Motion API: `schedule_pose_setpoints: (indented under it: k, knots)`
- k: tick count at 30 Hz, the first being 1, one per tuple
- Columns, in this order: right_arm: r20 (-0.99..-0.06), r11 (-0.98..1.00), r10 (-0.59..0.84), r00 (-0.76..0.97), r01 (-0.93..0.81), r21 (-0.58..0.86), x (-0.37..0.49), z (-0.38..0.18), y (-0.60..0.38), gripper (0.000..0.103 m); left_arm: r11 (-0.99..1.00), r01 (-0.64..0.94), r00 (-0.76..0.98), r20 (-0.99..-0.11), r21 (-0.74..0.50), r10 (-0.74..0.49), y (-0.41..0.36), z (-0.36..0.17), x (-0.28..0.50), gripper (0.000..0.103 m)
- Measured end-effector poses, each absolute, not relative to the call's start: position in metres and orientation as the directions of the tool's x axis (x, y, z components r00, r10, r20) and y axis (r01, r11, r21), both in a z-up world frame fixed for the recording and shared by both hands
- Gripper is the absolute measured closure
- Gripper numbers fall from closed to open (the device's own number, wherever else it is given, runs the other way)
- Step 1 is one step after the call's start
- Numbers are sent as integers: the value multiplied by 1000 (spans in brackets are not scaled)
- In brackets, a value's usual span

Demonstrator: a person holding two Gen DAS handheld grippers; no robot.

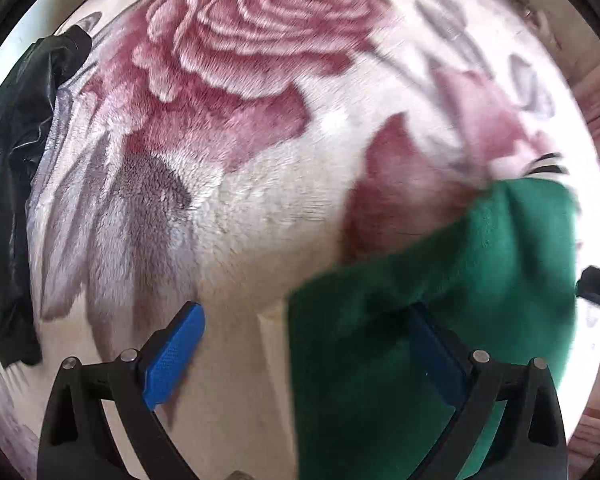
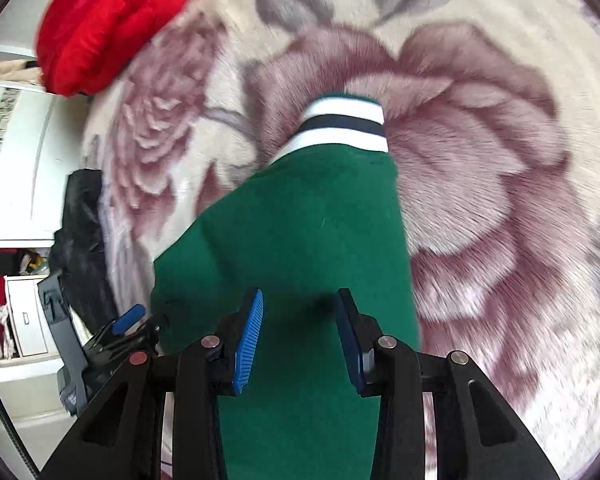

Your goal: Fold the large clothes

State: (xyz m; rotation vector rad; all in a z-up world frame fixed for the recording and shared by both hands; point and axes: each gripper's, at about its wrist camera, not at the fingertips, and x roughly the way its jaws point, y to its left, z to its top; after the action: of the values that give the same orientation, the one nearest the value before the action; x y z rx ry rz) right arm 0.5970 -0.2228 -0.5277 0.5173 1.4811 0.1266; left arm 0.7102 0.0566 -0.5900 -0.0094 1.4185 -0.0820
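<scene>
A green garment (image 1: 440, 280) lies on a rose-patterned blanket (image 1: 240, 100). In the right wrist view the green garment (image 2: 292, 232) stretches away to a white and dark striped cuff (image 2: 344, 126). My left gripper (image 1: 306, 320) is open; its right finger sits over the green cloth's edge, its left finger over the blanket. My right gripper (image 2: 300, 312) is open, with the green cloth lying between and below its fingers. The left gripper also shows in the right wrist view (image 2: 128, 328) at the cloth's left edge.
A black garment (image 1: 16, 160) lies at the blanket's left edge, also in the right wrist view (image 2: 82, 240). A red garment (image 2: 112, 20) lies at the far left of the blanket. White furniture (image 2: 24, 320) stands beyond the left edge.
</scene>
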Motion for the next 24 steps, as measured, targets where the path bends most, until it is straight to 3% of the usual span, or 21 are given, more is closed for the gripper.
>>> schedule_pose_setpoints:
  k: [4,6,11,14,16,19,21,24]
  knots:
    - [-975,957,223,-18,196,216,623,-583,-210,64,993,43,126,-986,-105,-110,68,-611,704,0]
    - [-975,959,220,-18,188,213,628,-594,-206,63,993,35,120,-986,-116,-120,69,-617,703,0]
    - [-981,978,187,-58,100,181,625,-566,-198,63,986,7,148,-975,-168,-167,80,-584,685,0]
    - [-988,989,150,-34,-2,150,608,-546,-191,60,988,61,164,-975,-139,-147,74,-564,658,0]
    - [-990,991,122,-64,-52,126,599,-555,-184,52,990,100,103,-988,-101,-111,66,-589,644,0]
    - [-990,993,108,-88,-38,112,595,-580,-182,43,970,15,57,-969,-242,-242,76,-628,638,0]
    - [-992,996,87,-91,-23,89,600,-589,-181,25,959,-2,84,-955,-285,-284,82,-633,636,0]
    - [-990,995,102,-99,-10,103,610,-600,-182,13,960,28,100,-955,-278,-280,82,-629,629,0]
